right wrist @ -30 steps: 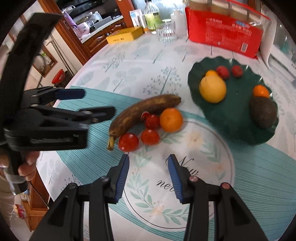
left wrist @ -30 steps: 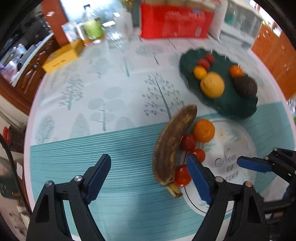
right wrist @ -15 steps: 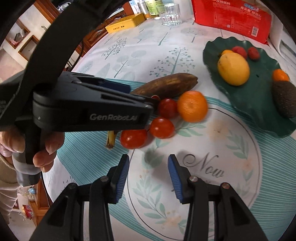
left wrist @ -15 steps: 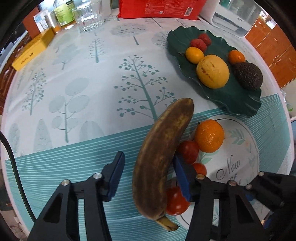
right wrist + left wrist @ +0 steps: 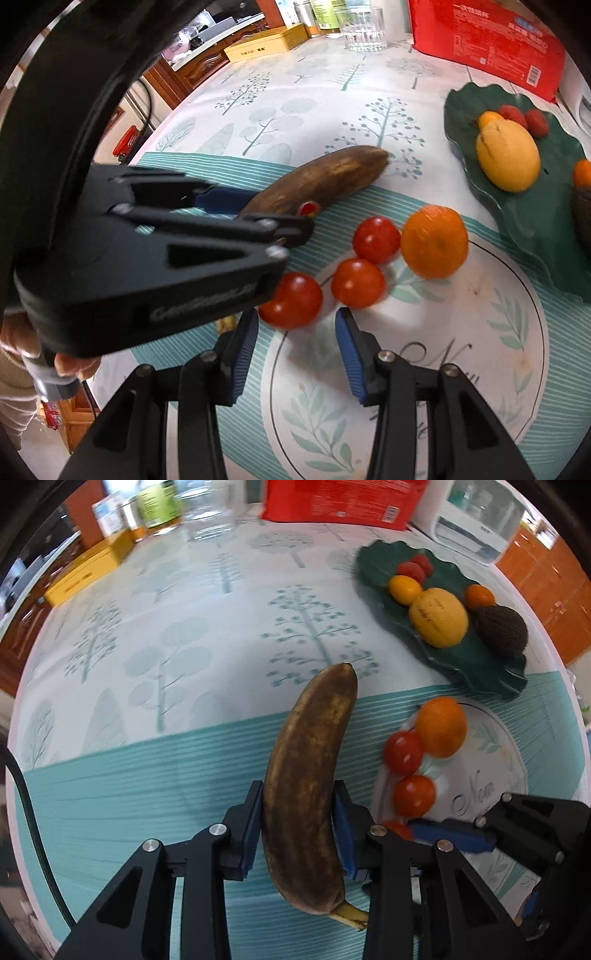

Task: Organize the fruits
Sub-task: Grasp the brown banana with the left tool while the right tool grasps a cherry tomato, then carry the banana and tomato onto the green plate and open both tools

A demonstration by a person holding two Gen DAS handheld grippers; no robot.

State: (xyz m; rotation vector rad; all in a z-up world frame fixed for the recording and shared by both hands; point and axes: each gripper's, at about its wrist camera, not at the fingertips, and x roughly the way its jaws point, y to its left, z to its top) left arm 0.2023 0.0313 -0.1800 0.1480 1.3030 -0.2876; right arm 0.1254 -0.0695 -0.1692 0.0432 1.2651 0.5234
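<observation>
The left tool (image 5: 297, 829) points steeply down, its jaws closing, blue pads (image 5: 341, 834) against something brown between them. The right tool (image 5: 293, 350) tilts down at its four o'clock, jaws parted and unloaded. A hand (image 5: 70, 363) grips the left handle.

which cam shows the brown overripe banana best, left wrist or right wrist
Left wrist: the brown overripe banana runs full length, with the closing left gripper on both its sides. In the right wrist view, that gripper hides its stem half.
</observation>
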